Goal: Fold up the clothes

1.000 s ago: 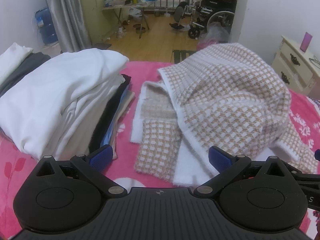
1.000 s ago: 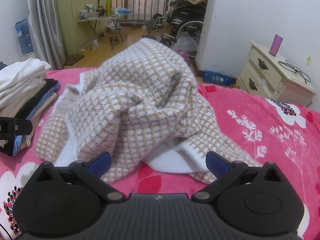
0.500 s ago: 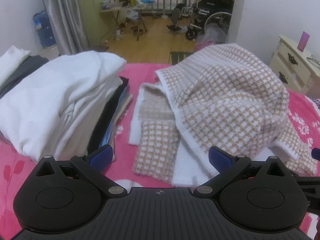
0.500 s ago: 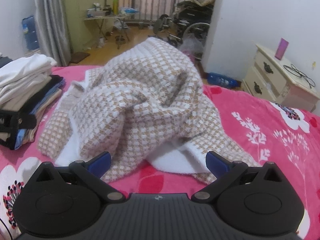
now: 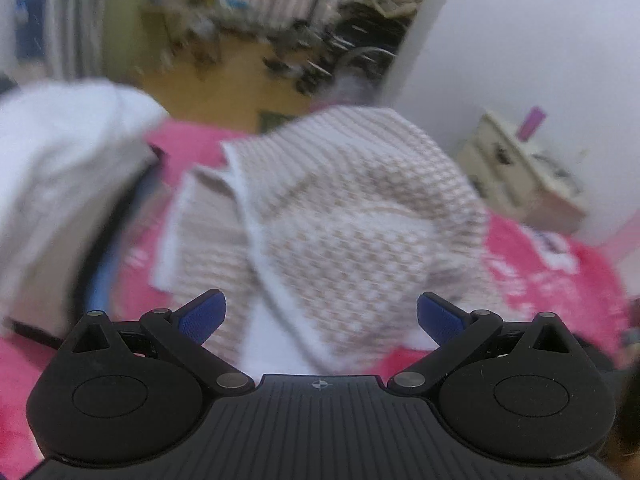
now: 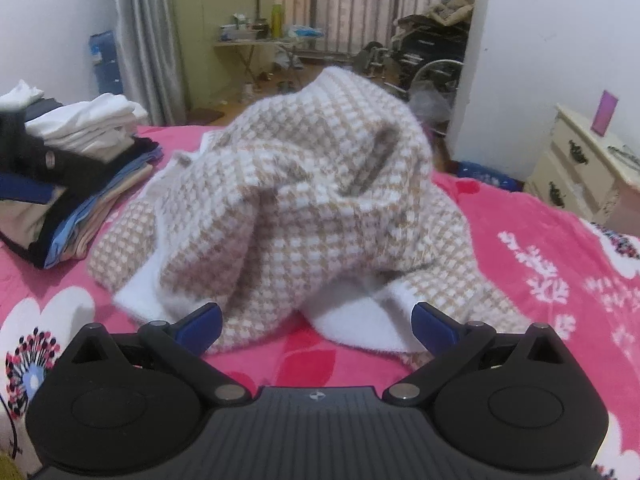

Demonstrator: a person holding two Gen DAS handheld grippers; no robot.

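A crumpled beige-and-white checked knit garment (image 6: 304,200) lies heaped on the pink floral bedspread (image 6: 540,248). The left wrist view is blurred, with the same garment (image 5: 352,216) straight ahead. My left gripper (image 5: 320,316) is open, its blue pads wide apart just short of the garment's near edge, holding nothing. Open as well, my right gripper (image 6: 316,322) hovers over the bedspread in front of the garment's white lining. At the far left of the right wrist view a dark part of the left gripper (image 6: 36,156) shows beside the stack.
A stack of folded clothes (image 6: 80,172) sits on the bed left of the garment, blurred in the left wrist view as folded clothes (image 5: 60,184). A cream nightstand (image 6: 592,168) stands right of the bed. Beyond the bed are a curtain, a table and a wheelchair.
Both grippers have shifted; the left one is swinging right, blurring its view and pushing the folded stack toward the frame's left. The garment has not moved. Both grippers stay open.
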